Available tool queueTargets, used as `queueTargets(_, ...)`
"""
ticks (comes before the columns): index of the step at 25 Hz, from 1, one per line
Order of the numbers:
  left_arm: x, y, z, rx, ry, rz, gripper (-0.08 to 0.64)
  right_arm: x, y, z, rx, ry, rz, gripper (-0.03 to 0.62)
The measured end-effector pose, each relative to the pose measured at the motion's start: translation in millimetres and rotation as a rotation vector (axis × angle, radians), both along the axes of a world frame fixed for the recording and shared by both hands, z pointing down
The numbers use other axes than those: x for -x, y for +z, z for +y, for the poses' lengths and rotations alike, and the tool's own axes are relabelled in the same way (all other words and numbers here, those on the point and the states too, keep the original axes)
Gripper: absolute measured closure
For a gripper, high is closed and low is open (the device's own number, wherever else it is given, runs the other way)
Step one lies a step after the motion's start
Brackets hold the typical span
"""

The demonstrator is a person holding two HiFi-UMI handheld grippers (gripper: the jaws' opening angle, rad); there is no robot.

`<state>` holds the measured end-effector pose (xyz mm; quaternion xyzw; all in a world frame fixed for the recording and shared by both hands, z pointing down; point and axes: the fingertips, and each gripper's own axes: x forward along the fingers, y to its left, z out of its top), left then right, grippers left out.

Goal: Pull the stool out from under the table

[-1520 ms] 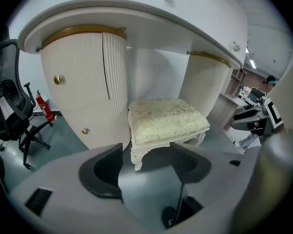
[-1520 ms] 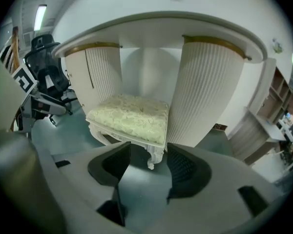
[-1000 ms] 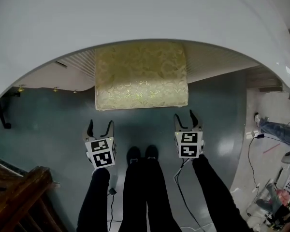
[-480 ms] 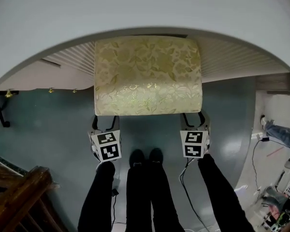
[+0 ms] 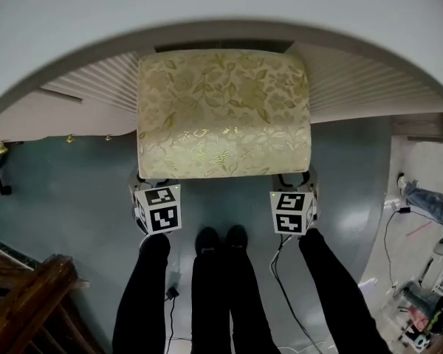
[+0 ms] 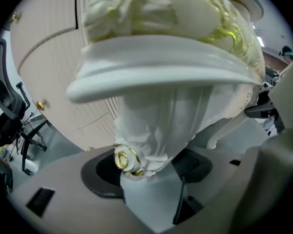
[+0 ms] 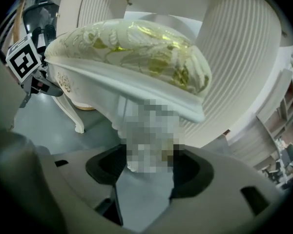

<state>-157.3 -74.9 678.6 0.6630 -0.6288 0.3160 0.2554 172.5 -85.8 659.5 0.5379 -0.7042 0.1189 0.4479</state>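
A stool (image 5: 223,113) with a cream-and-gold floral cushion is seen from above on a grey-green floor (image 5: 74,175). Most of its seat is clear of a round white table (image 5: 221,6) — only the far edge is tucked under the table's near rim. The pull is judged barely begun: the stool has yet to be gripped firmly and drawn back toward the standing person. The carved white leg (image 6: 156,126) at the seat's near left corner is framed by the left gripper (image 6: 147,172), whose jaws are spread wide on either side of it. The near right leg (image 7: 146,130) is likewise bracketed by the right gripper (image 7: 147,167) — jaws fully spread, close beside the leg, no squeeze evident.
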Motion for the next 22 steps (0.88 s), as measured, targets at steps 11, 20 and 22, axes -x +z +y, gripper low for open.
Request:
queueTargets(11,2.6,0.5,0.1,0.005,-0.002,-0.057,0.275,-2.0,1.0,-0.4,0.004,0.021,0.007,0.324)
queueTargets(20,6.5,-0.3,1.4,0.068,0.012,-0.075,0.275,1.0,1.8,7.4,0.056,0.056,-0.010,0.324)
queueTargets(22,7.4,0.0,0.6,0.075,0.013,-0.080,0.276,1.0,3.1,8.1,0.073,0.065,-0.012,0.325)
